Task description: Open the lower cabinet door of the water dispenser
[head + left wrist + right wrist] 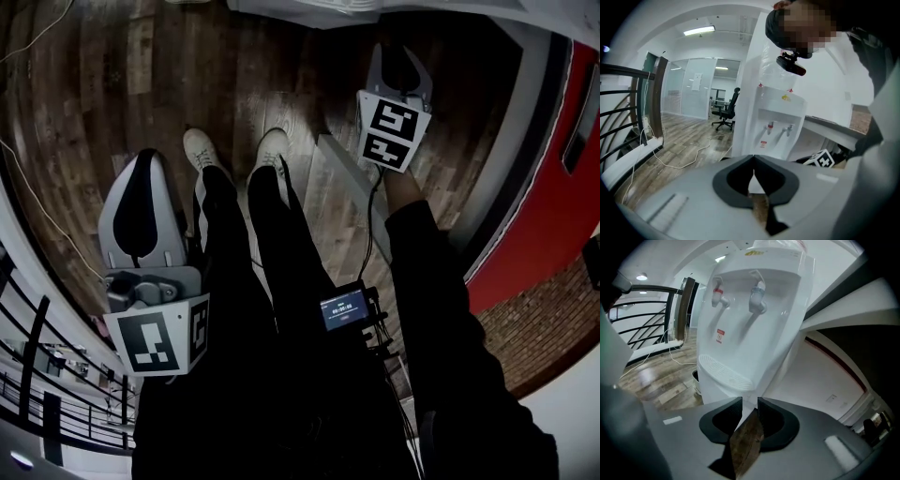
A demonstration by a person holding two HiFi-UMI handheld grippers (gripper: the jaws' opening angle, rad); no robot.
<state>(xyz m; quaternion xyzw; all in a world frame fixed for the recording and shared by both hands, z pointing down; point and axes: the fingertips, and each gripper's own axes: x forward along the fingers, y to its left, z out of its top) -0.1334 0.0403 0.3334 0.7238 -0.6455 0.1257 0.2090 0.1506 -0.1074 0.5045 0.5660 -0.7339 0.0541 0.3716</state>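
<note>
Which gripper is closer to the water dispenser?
Right. The right gripper is close in front of the water dispenser. The left gripper hangs farther back, beside the person's leg.

**You Are Standing in an Office**

You are looking into an open-plan office. Glass partition walls (691,89) are dividing the space into rooms, a black swivel chair (725,111) is sitting out on the floor beside them, and strip lights (699,31) are glowing on the white ceiling. A white water dispenser (750,324) is standing on wood-plank flooring (112,84). A black railing (618,112) is running along one side, and a white cable (696,153) is trailing across the boards.
</note>
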